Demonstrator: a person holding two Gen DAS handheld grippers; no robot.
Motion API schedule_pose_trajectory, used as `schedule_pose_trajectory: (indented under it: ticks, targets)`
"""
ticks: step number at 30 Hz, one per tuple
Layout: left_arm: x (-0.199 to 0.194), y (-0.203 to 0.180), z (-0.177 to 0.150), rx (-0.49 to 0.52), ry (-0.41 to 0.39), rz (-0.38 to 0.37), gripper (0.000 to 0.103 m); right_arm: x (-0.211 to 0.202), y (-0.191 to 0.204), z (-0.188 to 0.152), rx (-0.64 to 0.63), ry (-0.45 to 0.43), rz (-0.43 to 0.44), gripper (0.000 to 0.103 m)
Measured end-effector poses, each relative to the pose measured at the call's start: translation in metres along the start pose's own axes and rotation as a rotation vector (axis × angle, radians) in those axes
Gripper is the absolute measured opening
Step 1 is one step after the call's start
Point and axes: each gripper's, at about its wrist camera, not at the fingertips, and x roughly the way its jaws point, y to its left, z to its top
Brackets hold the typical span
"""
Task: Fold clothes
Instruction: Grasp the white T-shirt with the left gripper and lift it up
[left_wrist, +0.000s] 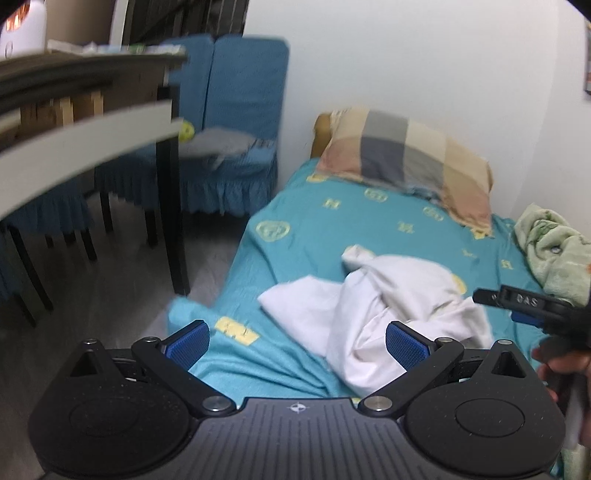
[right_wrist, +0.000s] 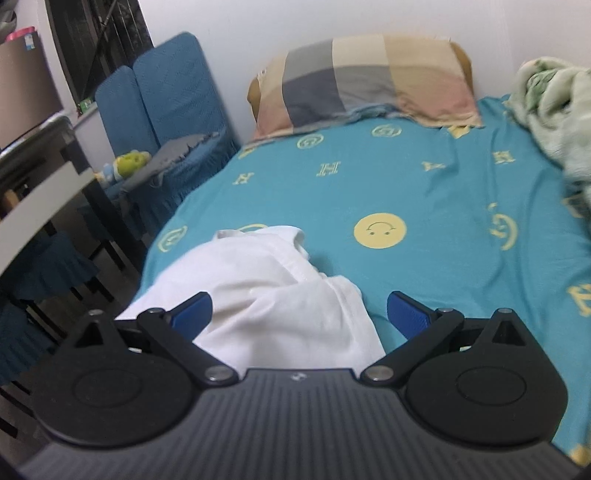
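A crumpled white garment (left_wrist: 373, 306) lies in a heap on the teal bed sheet (left_wrist: 332, 229) near the bed's front edge. My left gripper (left_wrist: 297, 341) is open and empty, hovering just before the heap, with its right finger in front of the cloth. In the right wrist view the same white garment (right_wrist: 266, 295) lies on the sheet (right_wrist: 424, 192). My right gripper (right_wrist: 299, 312) is open above the garment's near end, holding nothing. The right gripper also shows in the left wrist view (left_wrist: 524, 306) at the far right, held by a hand.
A checked pillow (right_wrist: 362, 77) lies at the bed's head against the white wall. A green blanket (right_wrist: 554, 107) is bunched at the right. Blue covered chairs (left_wrist: 236, 122) and a dark table (left_wrist: 92, 85) stand left of the bed, with grey floor (left_wrist: 110, 295) between.
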Motion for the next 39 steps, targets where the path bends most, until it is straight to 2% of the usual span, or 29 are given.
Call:
schedule_pose_trajectory:
  ticks: [3,4,8,10,11,16,18,21,26,33,35,39]
  targets:
    - [0.025,0.011,-0.001,-0.044,0.034,-0.027,0.102,0.032,-0.001,-0.003,-0.015,0.025,0.023,0.094]
    - [0.031,0.013,-0.001,-0.053,0.046,-0.037,0.102,0.040,0.000,-0.004,-0.021,0.033,0.034,0.080]
    - [0.044,0.018,-0.002,-0.083,0.057,-0.077,0.101,0.040,0.009,-0.005,-0.049,0.003,0.062,0.043]
    - [0.047,0.021,-0.002,-0.098,0.056,-0.093,0.101,0.027,0.021,-0.004,-0.105,-0.008,0.057,0.016]
    - [0.047,0.023,-0.001,-0.109,0.052,-0.103,0.101,0.017,0.027,-0.004,-0.131,-0.015,0.059,0.012]
    - [0.027,0.034,0.002,-0.177,-0.010,-0.163,0.101,-0.055,0.057,-0.007,-0.244,-0.061,0.124,0.008]
    - [0.015,0.037,0.003,-0.194,-0.030,-0.194,0.101,-0.082,0.067,-0.014,-0.272,-0.052,0.159,0.008]
    - [-0.002,0.039,0.003,-0.207,-0.048,-0.236,0.101,-0.095,0.071,-0.039,-0.256,0.059,0.193,0.008]
    - [-0.024,0.029,-0.003,-0.165,-0.040,-0.276,0.101,-0.115,0.079,-0.080,-0.228,0.246,0.251,0.008]
    - [-0.036,0.009,-0.017,-0.096,-0.006,-0.276,0.101,-0.143,0.089,-0.135,-0.181,0.499,0.329,0.008]
    - [-0.032,0.002,-0.020,-0.074,0.009,-0.275,0.100,-0.147,0.083,-0.135,-0.144,0.492,0.334,0.009]
    - [-0.018,-0.028,-0.018,-0.005,0.024,-0.268,0.097,-0.163,0.064,-0.120,-0.046,0.379,0.315,0.012]
